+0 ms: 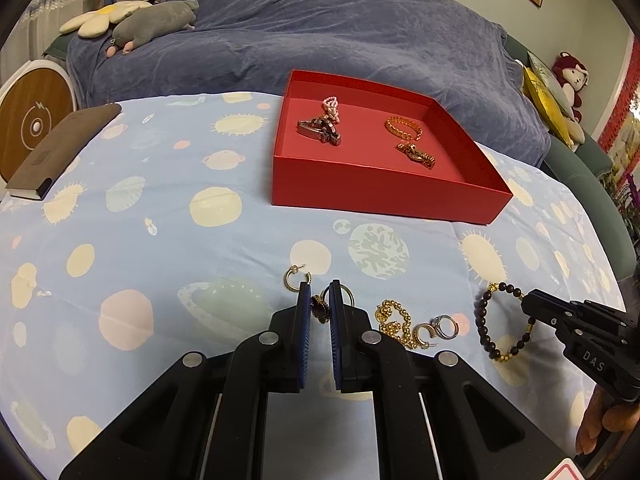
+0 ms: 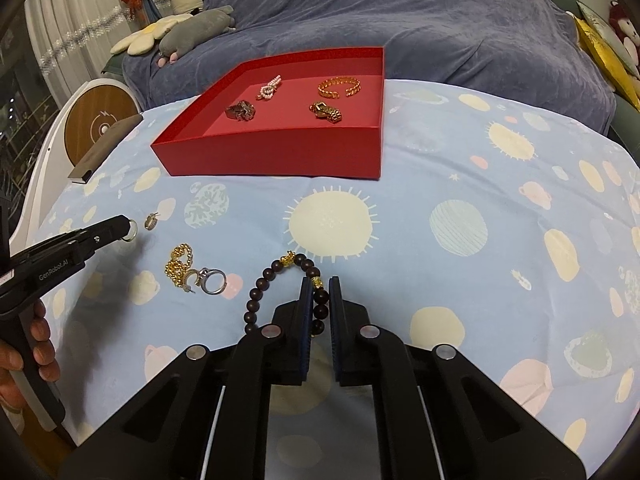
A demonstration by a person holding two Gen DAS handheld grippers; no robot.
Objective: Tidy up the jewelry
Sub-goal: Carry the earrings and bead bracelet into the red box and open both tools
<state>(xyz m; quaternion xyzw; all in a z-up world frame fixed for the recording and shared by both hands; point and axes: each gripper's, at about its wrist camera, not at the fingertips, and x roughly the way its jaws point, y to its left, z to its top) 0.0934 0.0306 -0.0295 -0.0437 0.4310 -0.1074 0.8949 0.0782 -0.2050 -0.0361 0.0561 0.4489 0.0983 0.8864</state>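
A red box [image 1: 360,184] [image 2: 280,152] on the space-print cloth holds several jewelry pieces: a pink bead piece [image 1: 332,108], a dark clip [image 1: 320,130], a gold cuff [image 1: 404,128] and a gold link piece [image 1: 416,155]. My left gripper [image 1: 320,308] is shut on a dark ornament with a ring [image 1: 320,309]. My right gripper [image 2: 320,300] is shut on the dark bead bracelet [image 2: 260,284], which also shows in the left wrist view [image 1: 482,320]. A gold hoop earring [image 1: 296,278], a gold chain [image 1: 394,322] and a silver ring [image 1: 446,326] lie on the cloth.
A brown notebook [image 1: 60,148] lies at the cloth's far left edge. A round wooden-faced device [image 1: 32,120] stands beyond it. A blue blanket [image 1: 320,32] with plush toys [image 1: 152,24] is behind the box.
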